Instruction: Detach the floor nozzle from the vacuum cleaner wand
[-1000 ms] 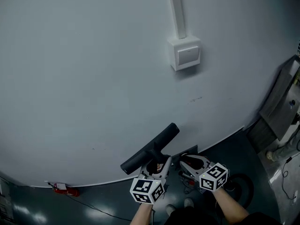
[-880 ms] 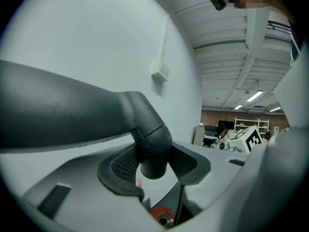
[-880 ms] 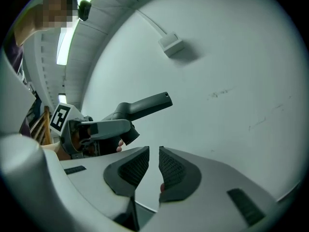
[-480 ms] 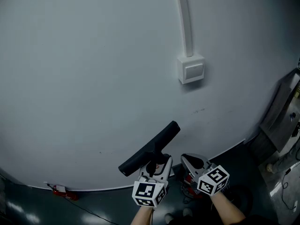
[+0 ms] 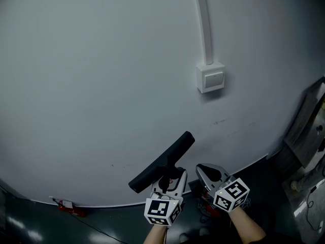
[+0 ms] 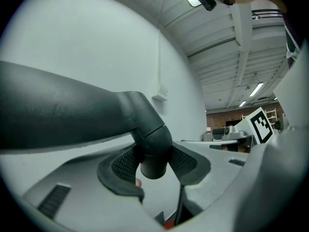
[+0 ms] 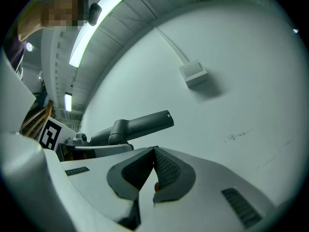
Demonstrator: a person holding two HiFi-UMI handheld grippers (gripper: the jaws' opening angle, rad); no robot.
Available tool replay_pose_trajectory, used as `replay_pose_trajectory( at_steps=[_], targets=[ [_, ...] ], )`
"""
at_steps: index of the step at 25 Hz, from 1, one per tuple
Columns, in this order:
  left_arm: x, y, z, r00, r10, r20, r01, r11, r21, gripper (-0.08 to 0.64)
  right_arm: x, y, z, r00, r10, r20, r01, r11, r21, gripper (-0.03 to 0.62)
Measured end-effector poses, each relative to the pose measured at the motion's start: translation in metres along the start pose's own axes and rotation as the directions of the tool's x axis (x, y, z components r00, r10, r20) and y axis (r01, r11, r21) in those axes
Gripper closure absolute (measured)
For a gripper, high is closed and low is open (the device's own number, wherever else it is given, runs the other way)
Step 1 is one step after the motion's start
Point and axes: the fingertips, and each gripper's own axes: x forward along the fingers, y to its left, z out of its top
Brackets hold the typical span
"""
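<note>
The dark grey floor nozzle [image 5: 162, 161] hangs in the air in front of the pale wall, a long bar slanting up to the right. My left gripper [image 5: 170, 174] is shut on its round neck from below. In the left gripper view the neck [image 6: 152, 153] sits squeezed between the two ribbed pads [image 6: 124, 164] and the bar [image 6: 58, 110] stretches off to the left. My right gripper [image 5: 204, 171] stands just right of it, shut with nothing between its pads [image 7: 164, 170]. The right gripper view shows the nozzle [image 7: 140, 124] off to its left. No wand is attached to the neck.
A white switch box [image 5: 212, 78] with a conduit [image 5: 203, 19] above it sits on the wall. Red vacuum parts and cable [image 5: 205, 206] lie on the dark floor below my right hand. A small red object [image 5: 65, 205] lies at the wall's foot, left. A grey cabinet [image 5: 304, 131] stands right.
Both grippers have risen a little against the wall, the left one carrying the nozzle. The head view has tilted up, so the switch box sits lower in the picture.
</note>
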Motion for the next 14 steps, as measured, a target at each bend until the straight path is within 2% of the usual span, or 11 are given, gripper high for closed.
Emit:
replay_pose_trajectory(
  at_steps=[14],
  targets=[
    [-0.007, -0.005, -0.008, 1.0, -0.01, -0.017, 0.009, 1.0, -0.023, 0.38, -0.006, 0.006, -0.011, 1.0, 0.0, -0.022, 0.0, 1.0, -0.013, 0.575]
  ],
)
